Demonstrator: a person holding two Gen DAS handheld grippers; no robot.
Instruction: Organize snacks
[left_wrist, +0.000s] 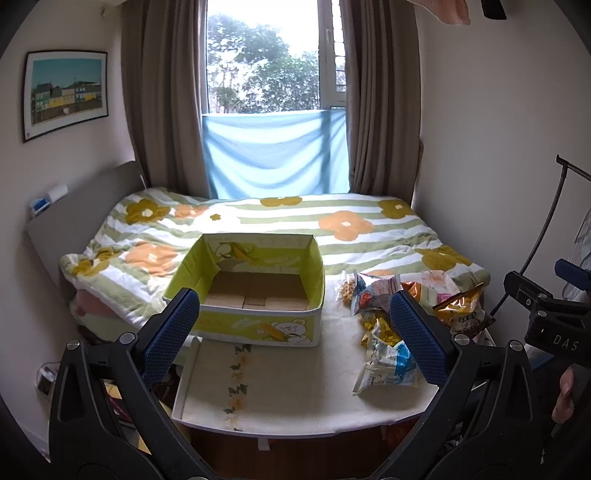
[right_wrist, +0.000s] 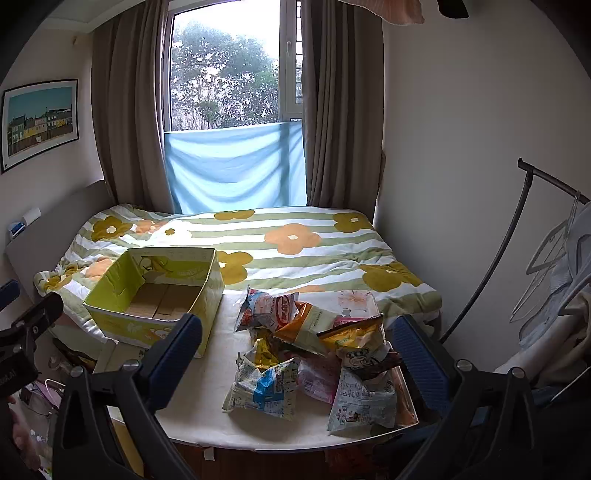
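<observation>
The box (left_wrist: 255, 325) is yellow-green with a white bear print. The bed quilt (left_wrist: 369, 243) shows green-white stripes with orange flowers. The fingers (right_wrist: 173, 350) have blue pads.

Grey daylight is coming through the window (left_wrist: 273, 59) at the top centre, trees showing outside. Brown curtains (left_wrist: 162, 99) are hanging on both sides, a blue cloth (left_wrist: 273, 151) covering its lower part. A framed picture (left_wrist: 64, 92) is hanging at upper left; a flowered quilt (left_wrist: 332, 225) is covering the bed below.
</observation>
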